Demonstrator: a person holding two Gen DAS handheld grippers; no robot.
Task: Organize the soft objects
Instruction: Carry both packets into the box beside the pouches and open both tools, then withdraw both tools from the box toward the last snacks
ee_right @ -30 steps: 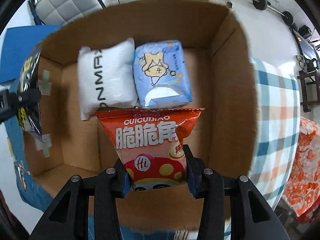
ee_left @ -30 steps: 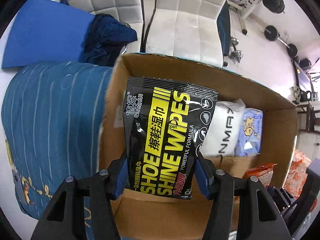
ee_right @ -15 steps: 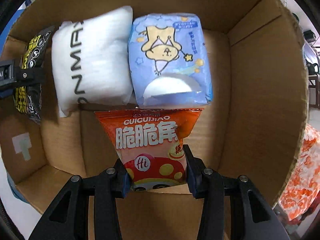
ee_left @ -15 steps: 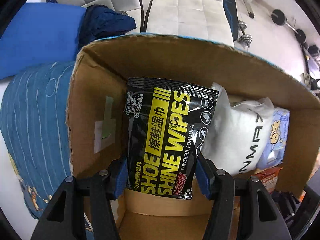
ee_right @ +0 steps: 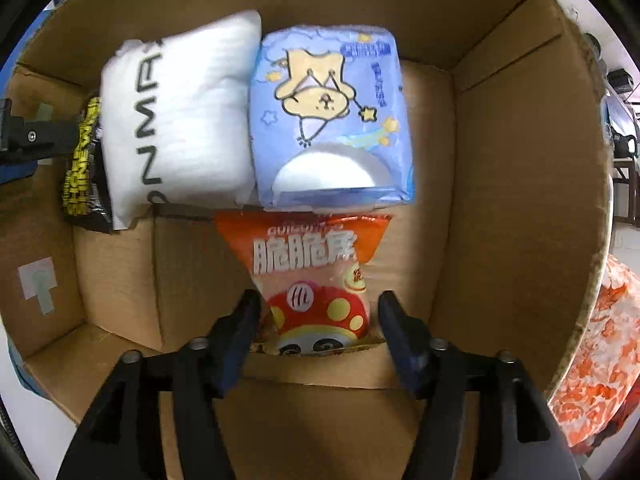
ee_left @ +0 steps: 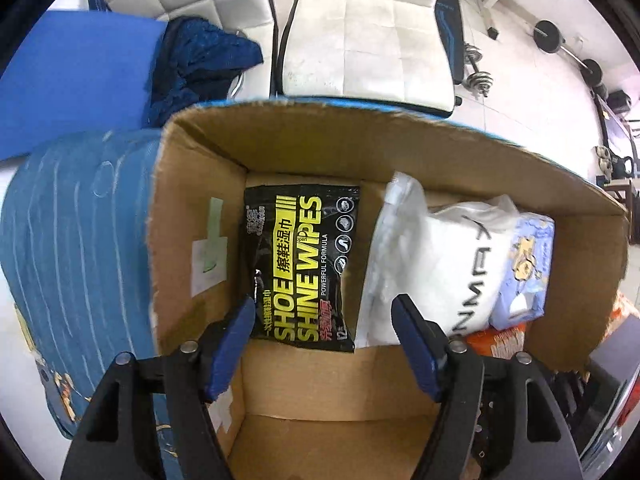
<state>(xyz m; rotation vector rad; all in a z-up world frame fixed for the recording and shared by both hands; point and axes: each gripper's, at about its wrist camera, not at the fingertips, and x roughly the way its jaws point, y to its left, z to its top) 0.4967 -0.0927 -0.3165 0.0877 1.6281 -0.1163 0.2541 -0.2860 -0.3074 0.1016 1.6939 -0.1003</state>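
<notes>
While both grippers hover over cardboard box (ee_left: pixel 400 152), fingers spread, nothing gripped: left gripper (ee_left: pixel 324 320) above black wipes pack (ee_left: pixel 300 260) at box's left, right gripper (ee_right: pixel 316 316) flanking orange snack bag (ee_right: pixel 308 280) near blue tissue pack (ee_right: pixel 332 128).

Looks like a home gym/spare room: barbell (ee_left: pixel 568 50) and dumbbells (ee_left: pixel 478 76) on white floor, quilted white chairs (ee_left: pixel 366 28), blue mat (ee_left: pixel 76 76), patterned bedding (ee_left: pixel 76 272).
</notes>
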